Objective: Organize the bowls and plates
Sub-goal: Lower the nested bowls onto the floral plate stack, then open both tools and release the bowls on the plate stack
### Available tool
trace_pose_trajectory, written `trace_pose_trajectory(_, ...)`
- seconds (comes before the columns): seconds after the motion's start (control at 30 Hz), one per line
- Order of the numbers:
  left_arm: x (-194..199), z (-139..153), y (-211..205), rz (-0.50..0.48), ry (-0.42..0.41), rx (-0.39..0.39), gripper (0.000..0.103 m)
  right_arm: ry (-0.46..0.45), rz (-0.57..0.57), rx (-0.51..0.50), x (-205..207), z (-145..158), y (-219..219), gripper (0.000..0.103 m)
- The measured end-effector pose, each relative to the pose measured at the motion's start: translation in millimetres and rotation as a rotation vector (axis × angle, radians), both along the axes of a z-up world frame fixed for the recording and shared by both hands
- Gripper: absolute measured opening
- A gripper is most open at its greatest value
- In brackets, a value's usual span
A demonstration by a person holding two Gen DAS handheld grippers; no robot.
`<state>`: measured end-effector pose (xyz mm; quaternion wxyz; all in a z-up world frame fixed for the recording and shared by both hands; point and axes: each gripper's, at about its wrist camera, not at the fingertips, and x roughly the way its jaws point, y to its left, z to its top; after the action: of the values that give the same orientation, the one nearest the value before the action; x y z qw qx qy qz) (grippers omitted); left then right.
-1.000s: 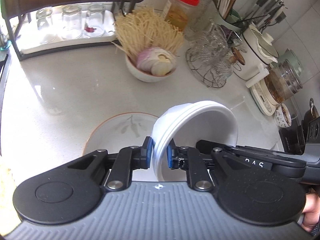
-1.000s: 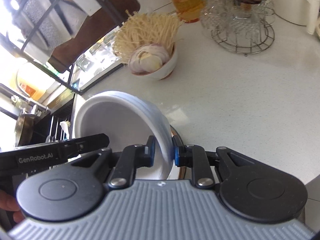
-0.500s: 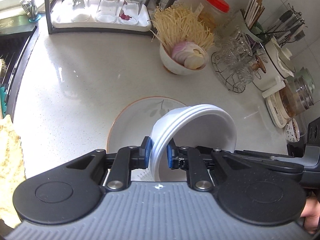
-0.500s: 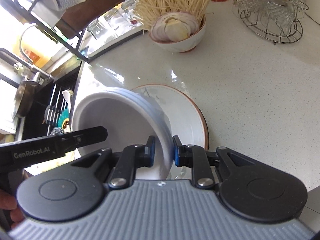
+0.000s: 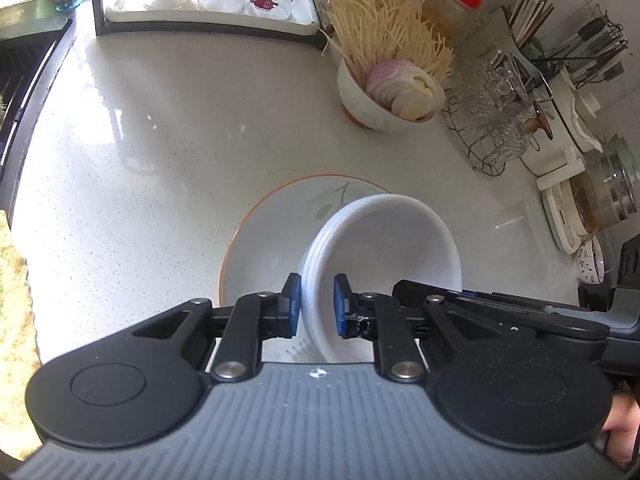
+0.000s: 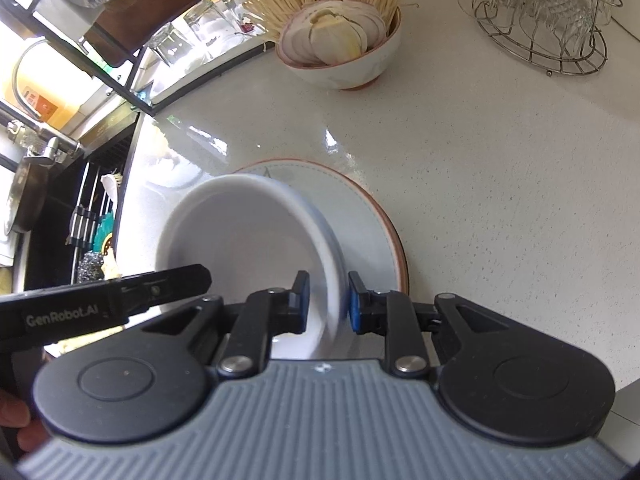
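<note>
A white bowl [image 5: 380, 240] [image 6: 248, 232] hangs tilted low over a white plate with an orange rim [image 5: 272, 232] [image 6: 360, 216] on the pale counter. Whether it touches the plate I cannot tell. My left gripper [image 5: 316, 306] is shut on the bowl's near wall, one blue pad inside and one outside. My right gripper [image 6: 329, 302] is shut on the opposite wall in the same way. Each gripper's black finger shows in the other's view, reaching into the bowl.
A bowl of sliced onion and dry noodles [image 5: 360, 100] [image 6: 344, 68] stands behind the plate. A wire rack of glass cups [image 5: 488, 120] [image 6: 540, 20], jars and utensils line the right. A rack of upturned glasses [image 5: 208, 0] is at the back, a sink [image 6: 60, 220] on the left.
Both grippers have come down with the bowl still held, and it now hangs closer over the plate. More of the plate shows behind and beside the bowl.
</note>
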<state>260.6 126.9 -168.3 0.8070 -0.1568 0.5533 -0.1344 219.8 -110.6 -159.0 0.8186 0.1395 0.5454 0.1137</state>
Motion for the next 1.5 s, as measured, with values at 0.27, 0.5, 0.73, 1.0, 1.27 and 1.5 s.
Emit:
trace_pose_trajectory(0.27,0.7,6.1,-0.7,-0.021,-0.012,0.012,0.047,-0.054,-0.006,0.037,-2.8,13.3,-4.6,0.041)
trace_pose_trajectory(0.5,-3.0,24.6,-1.5,-0.03,-0.074,0.027,0.048,-0.107,-0.023,0.026,-12.6,23.8,-10.5,0.041)
trace_pose_trajectory(0.73,-10.3,51.4,-4.5,-0.053,-0.128,0.032,0.048,-0.184,-0.045,0.027,-29.8,43.3,-12.4,0.041)
trace_pose_trajectory(1.0,-33.1,93.7,-17.6,-0.041,-0.245,0.059,0.048,-0.309,-0.01,0.005,-38.6,78.8,-19.0,0.041)
trace_pose_trajectory(1.27,-57.3,129.4,-25.9,0.028,-0.301,0.093,0.048,-0.425,0.006,-0.033,-55.8,117.7,-51.2,0.042)
trace_pose_trajectory(1.5,-88.7,147.1,-53.8,0.041,-0.327,0.1,0.048,-0.464,0.031,-0.013,-73.9,136.2,-75.7,0.042)
